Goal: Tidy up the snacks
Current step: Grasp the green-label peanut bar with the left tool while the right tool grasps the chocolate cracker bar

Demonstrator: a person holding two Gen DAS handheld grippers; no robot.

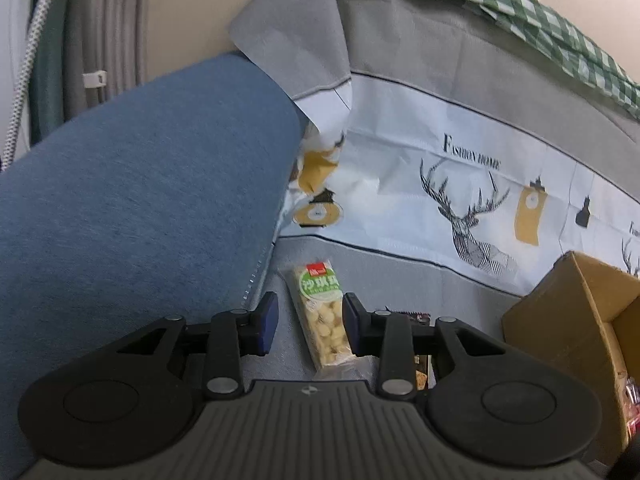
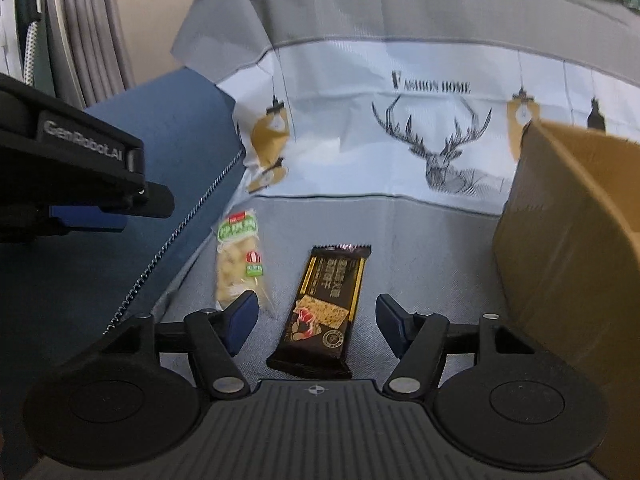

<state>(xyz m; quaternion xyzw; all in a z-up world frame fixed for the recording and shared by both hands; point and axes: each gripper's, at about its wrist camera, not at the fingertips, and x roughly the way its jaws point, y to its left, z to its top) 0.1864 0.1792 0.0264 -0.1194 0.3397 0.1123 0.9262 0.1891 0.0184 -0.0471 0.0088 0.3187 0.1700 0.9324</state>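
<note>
Left hand-held gripper (image 1: 309, 322) hangs over the clear-wrapped pale puffed-snack pack w/ green label (image 1: 322, 316); its blue pads sit either side of the pack, partly open, right pad at the wrapper's edge, no clear squeeze. Right hand-held gripper (image 2: 316, 320) is spread wide around the black-and-gold cracker bar (image 2: 324, 304), pads well clear of it. Both snacks lie side by side on the grey fabric floor of the deer-print storage bin (image 2: 400, 216), btwn a blue zippered fabric box (image 1: 140, 200) and a brown cardboard box (image 2: 560, 240).
</note>
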